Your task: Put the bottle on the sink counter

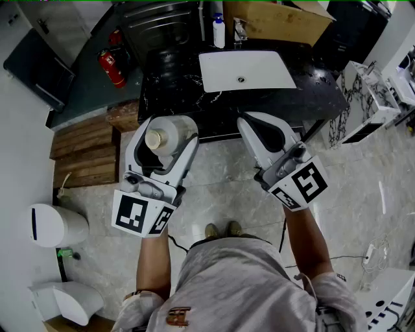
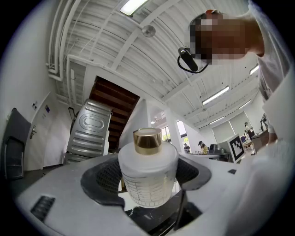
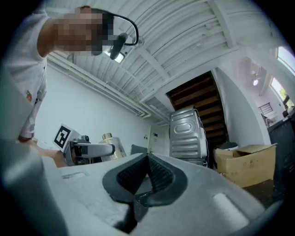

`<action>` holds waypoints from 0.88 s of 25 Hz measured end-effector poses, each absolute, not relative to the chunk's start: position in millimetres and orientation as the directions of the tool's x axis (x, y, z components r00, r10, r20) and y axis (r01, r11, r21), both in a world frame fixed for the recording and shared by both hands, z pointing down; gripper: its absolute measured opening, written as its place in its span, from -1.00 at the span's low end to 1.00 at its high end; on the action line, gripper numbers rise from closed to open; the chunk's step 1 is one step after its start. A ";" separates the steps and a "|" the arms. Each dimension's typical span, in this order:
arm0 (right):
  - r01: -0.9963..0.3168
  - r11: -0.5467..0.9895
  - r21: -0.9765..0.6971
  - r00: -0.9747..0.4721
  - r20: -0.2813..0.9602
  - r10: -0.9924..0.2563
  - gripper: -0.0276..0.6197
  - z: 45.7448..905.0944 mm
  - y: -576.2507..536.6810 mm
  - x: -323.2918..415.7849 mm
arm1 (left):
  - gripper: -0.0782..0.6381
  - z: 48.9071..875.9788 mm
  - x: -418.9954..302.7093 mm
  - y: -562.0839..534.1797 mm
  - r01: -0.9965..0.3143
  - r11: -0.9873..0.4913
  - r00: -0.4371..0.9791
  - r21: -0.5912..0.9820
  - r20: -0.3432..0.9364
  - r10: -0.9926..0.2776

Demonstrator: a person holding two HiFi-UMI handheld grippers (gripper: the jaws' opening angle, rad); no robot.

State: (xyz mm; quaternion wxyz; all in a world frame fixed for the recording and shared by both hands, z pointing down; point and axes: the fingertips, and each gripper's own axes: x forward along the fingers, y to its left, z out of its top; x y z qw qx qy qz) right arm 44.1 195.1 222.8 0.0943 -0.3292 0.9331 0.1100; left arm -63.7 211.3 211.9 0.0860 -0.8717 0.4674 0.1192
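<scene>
A frosted white bottle [image 1: 165, 137] with a gold cap stands upright between the jaws of my left gripper [image 1: 167, 133], which is shut on it and holds it in the air just short of the counter's front edge. In the left gripper view the bottle [image 2: 148, 175] fills the gap between the dark pads [image 2: 103, 177]. The black marble sink counter [image 1: 311, 91] with its white basin [image 1: 246, 70] lies ahead. My right gripper [image 1: 249, 123] is shut and empty, level with the left one. Its own view shows the right gripper [image 3: 148, 173] with its pads pressed together, and the bottle [image 3: 110, 144] off to its left.
A white bottle with a blue cap [image 1: 219, 31] stands behind the basin beside the tap. A cardboard box [image 1: 279, 19] sits at the back of the counter. A red fire extinguisher [image 1: 112, 67], wooden steps [image 1: 84, 152] and a white bin [image 1: 55, 225] are at the left.
</scene>
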 end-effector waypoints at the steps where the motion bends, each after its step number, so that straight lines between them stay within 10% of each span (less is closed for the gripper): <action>1: -0.634 0.761 0.139 -0.766 -0.250 -0.592 -0.92 222.7 195.0 46.5 | 0.13 212.0 -61.6 211.2 -0.836 -0.547 0.533 -0.039 -0.288 -0.795; 22: -0.577 0.806 0.130 -0.807 -0.242 -0.538 -0.92 233.4 159.5 104.8 | 0.13 215.4 -9.0 174.2 -0.877 -0.476 0.476 -0.070 -0.262 -0.839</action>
